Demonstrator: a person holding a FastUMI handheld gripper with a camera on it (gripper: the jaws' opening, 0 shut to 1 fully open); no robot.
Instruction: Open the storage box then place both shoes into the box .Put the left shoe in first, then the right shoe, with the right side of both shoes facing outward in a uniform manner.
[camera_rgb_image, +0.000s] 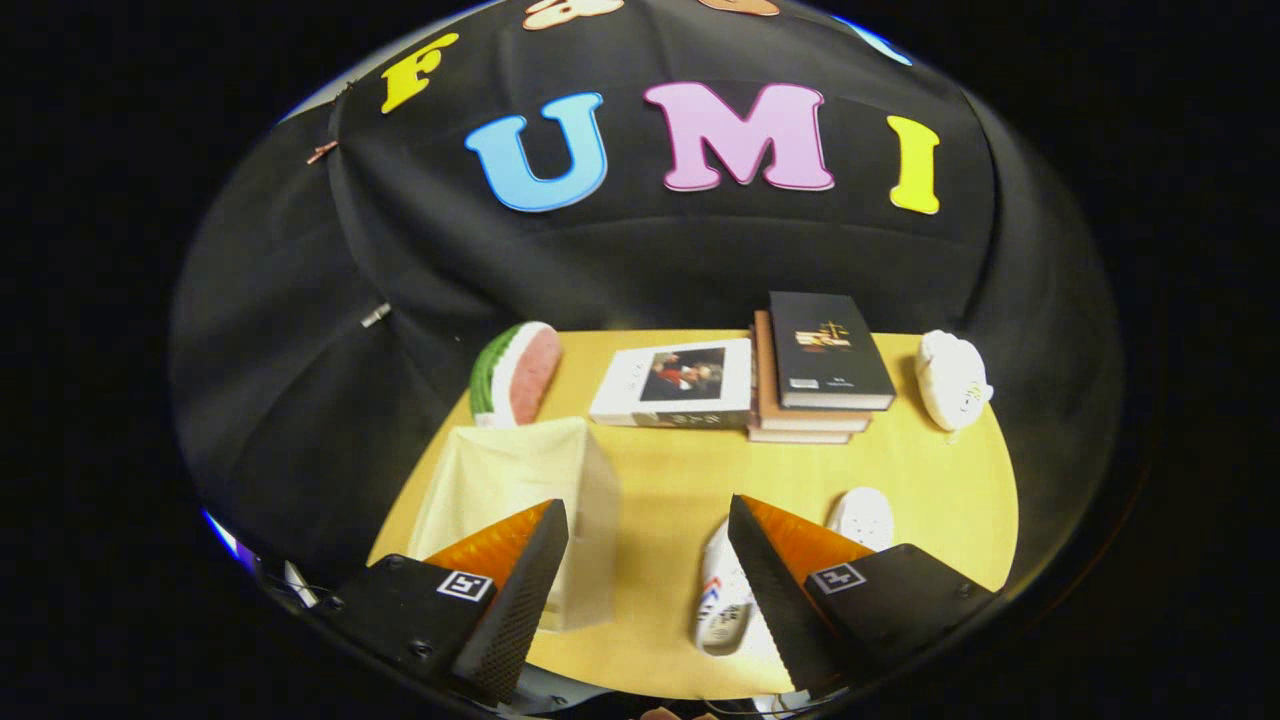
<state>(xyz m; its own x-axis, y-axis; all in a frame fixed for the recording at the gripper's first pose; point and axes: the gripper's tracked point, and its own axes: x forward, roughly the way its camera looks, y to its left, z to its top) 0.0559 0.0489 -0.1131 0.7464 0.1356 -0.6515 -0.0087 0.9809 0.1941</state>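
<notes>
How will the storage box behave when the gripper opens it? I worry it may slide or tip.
The storage box looks tall, narrow and pale, probably thin plastic, so likely light and apt to tip or slide on the smooth table. The gripper is open above the table, touching nothing.

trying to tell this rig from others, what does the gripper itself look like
The gripper has two wedge-shaped fingers tapering forward, their inner faces finely textured. Each sits on a dark block with screw heads and a small square black-and-white marker. The fingers are open.
</notes>
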